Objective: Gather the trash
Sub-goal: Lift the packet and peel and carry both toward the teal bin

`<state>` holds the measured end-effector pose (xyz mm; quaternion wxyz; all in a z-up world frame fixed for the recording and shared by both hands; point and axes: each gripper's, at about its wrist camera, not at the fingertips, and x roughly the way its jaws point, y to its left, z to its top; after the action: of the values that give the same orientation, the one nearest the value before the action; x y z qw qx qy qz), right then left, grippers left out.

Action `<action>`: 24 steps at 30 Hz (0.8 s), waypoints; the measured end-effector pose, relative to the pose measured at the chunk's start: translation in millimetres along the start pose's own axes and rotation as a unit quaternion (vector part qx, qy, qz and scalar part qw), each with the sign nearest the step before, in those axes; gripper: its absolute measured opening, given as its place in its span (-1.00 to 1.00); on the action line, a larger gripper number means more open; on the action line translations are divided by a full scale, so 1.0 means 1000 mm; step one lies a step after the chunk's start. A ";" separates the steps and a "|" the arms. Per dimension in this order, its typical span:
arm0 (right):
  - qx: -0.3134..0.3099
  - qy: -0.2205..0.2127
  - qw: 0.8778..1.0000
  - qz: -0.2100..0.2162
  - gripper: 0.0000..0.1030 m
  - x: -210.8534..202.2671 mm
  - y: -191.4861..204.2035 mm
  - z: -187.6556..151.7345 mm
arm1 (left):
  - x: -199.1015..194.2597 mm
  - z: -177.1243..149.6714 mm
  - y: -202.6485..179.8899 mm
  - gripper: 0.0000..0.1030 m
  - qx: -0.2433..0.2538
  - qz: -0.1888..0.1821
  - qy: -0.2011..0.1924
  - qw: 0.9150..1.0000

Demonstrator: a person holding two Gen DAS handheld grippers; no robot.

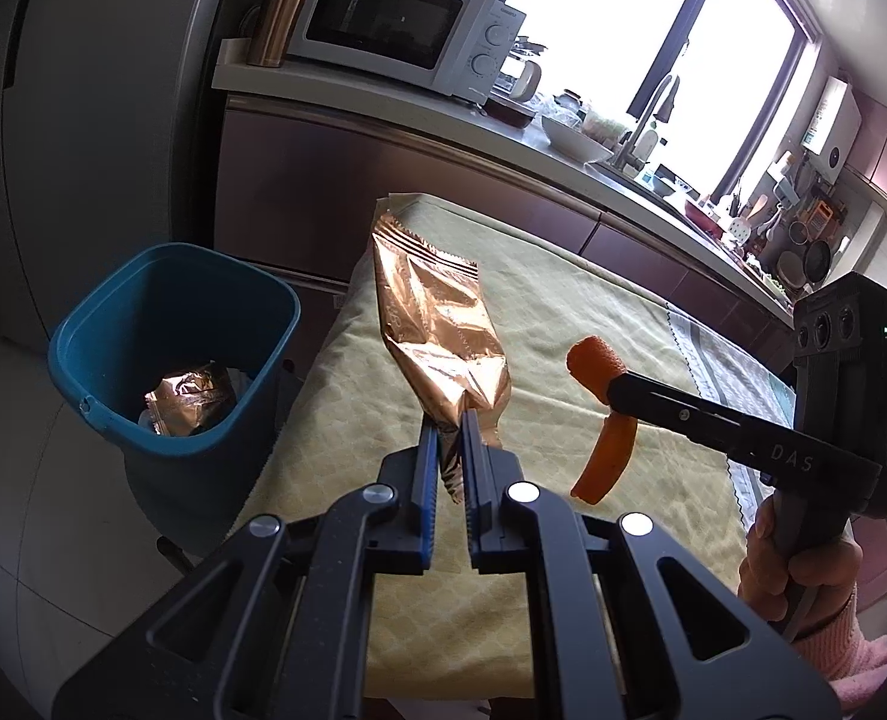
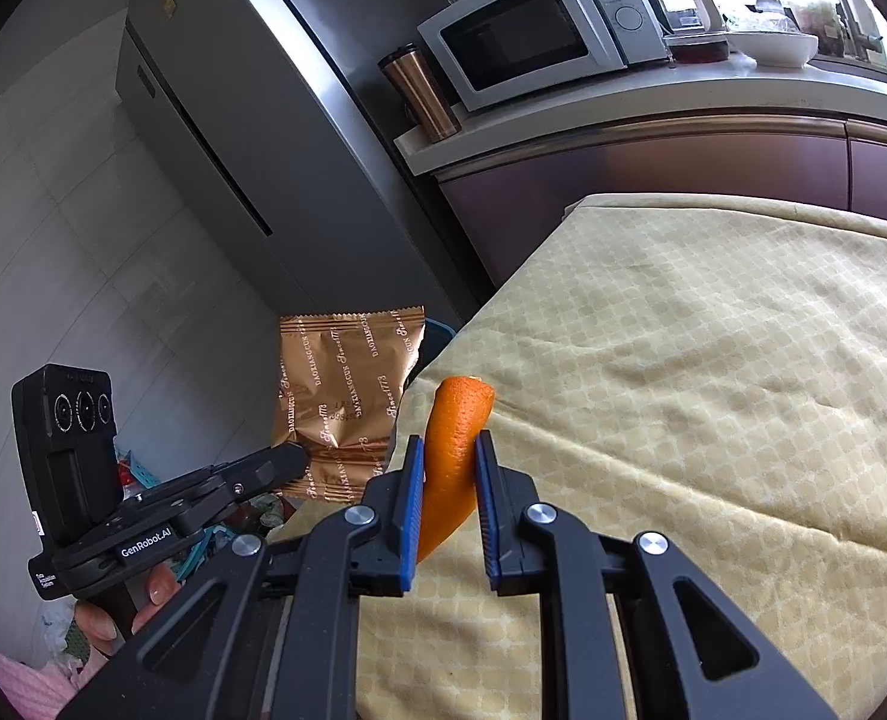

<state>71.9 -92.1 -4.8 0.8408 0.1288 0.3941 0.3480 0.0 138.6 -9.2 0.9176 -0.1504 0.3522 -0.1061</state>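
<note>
My left gripper (image 1: pixel 448 427) is shut on the lower corner of a shiny copper snack wrapper (image 1: pixel 437 324), which stands up above the yellow tablecloth (image 1: pixel 563 324). In the right wrist view the same wrapper (image 2: pixel 347 402) hangs at the table's left edge from the left gripper (image 2: pixel 299 457). My right gripper (image 2: pixel 450 447) is shut on a curved strip of orange peel (image 2: pixel 458 444); the left wrist view shows that peel (image 1: pixel 602 414) held in the air over the cloth by the right gripper (image 1: pixel 614 390). A blue bin (image 1: pixel 173 354) stands on the floor left of the table, with another copper wrapper (image 1: pixel 188 399) inside.
A grey fridge (image 2: pixel 215 120) rises behind the bin. The counter (image 1: pixel 383 90) beyond the table carries a microwave (image 1: pixel 395 24), a copper tumbler (image 1: pixel 281 12), bowls and a sink. A hand (image 1: pixel 797 570) in a pink sleeve holds the right gripper. Colourful items lie on the floor at the lower left in the right wrist view.
</note>
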 end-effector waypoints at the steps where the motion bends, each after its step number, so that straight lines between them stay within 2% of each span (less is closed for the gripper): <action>1: -0.001 0.000 1.000 0.000 -0.70 0.001 0.002 0.001 | -0.001 0.001 0.001 -0.85 -0.001 0.000 -0.001 1.000; 24: -0.016 0.011 1.000 0.016 -0.70 0.023 0.017 0.013 | -0.011 0.004 0.016 -0.85 -0.016 0.015 -0.012 1.000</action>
<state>83.5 -62.9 -1.4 0.8326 0.1180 0.3959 0.3689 -4.1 157.9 -5.3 0.9208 -0.1610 0.3450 -0.0846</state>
